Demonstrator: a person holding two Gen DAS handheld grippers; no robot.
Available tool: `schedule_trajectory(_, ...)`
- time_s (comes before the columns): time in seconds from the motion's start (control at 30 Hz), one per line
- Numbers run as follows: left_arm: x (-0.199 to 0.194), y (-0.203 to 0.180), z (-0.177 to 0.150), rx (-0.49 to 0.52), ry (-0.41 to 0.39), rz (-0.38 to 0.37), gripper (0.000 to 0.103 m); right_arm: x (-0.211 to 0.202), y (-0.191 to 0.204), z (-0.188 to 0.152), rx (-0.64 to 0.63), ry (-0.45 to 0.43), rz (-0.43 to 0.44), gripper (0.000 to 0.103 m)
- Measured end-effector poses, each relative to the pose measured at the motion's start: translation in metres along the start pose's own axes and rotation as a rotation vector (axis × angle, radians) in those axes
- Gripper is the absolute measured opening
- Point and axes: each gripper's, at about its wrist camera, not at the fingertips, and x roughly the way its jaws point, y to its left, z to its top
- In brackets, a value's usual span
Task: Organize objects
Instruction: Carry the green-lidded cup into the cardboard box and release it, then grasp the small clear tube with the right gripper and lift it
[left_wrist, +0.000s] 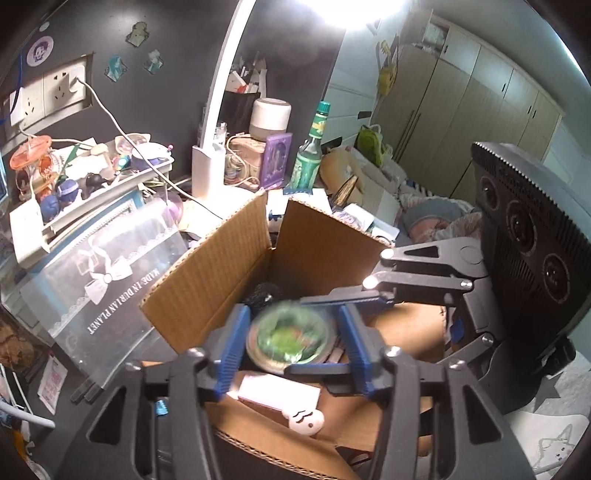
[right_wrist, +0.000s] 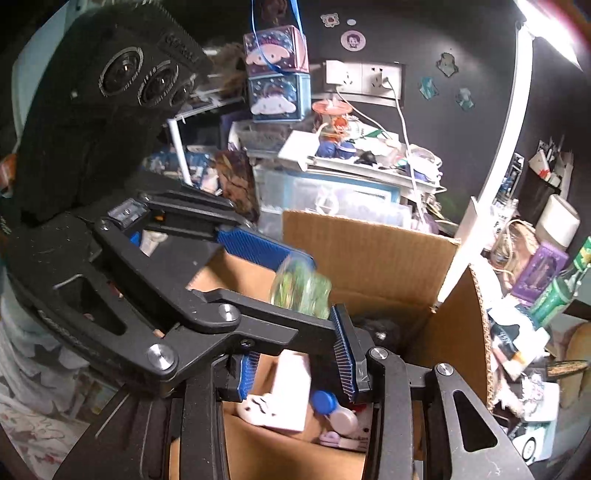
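Above cardboard box (left_wrist: 207, 266), spread left tongs (left_wrist: 291, 332) flank green jar (left_wrist: 288, 338); right tongs (right_wrist: 299, 369) unclenched.

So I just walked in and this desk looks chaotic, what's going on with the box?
A person with a handheld gripper in each hand is sorting clutter into the open brown cardboard box. A small round clear container with green contents sits between the blue fingers of the left gripper, above the box; it is blurred, so whether it is gripped or dropping is unclear. The right gripper hovers open over the box, which already holds a white carton and small items.
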Motion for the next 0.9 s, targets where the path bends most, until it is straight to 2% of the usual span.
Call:
schedule_trajectory(0.03,-0.001,0.000,0.000,0.005,-0.005,0.006,0.068,0.000,0.000,-0.001,-0.007,0.006,-0.011,0.036)
schedule_trajectory(0.07,-0.004,-0.002,-0.001,0.012,-0.015,0.012,0.072,0.000,0.000,0.000,-0.008,0.007,-0.013,0.039)
schedule_trajectory(0.27,-0.026,0.000,-0.006,0.009,-0.063,0.043,0.079,-0.004,0.001,0.001,-0.005,0.004,-0.028,0.040)
schedule_trajectory(0.5,-0.068,0.013,-0.027,-0.024,-0.138,0.097,0.083,-0.010,0.021,0.008,-0.029,-0.024,-0.016,0.040)
schedule_trajectory(0.7,-0.113,0.033,-0.065,-0.075,-0.196,0.180,0.084,-0.015,0.075,0.020,-0.095,-0.089,0.100,0.040)
schedule_trajectory(0.9,-0.138,0.060,-0.113,-0.158,-0.228,0.271,0.087,0.015,0.137,0.016,-0.161,-0.059,0.233,0.040)
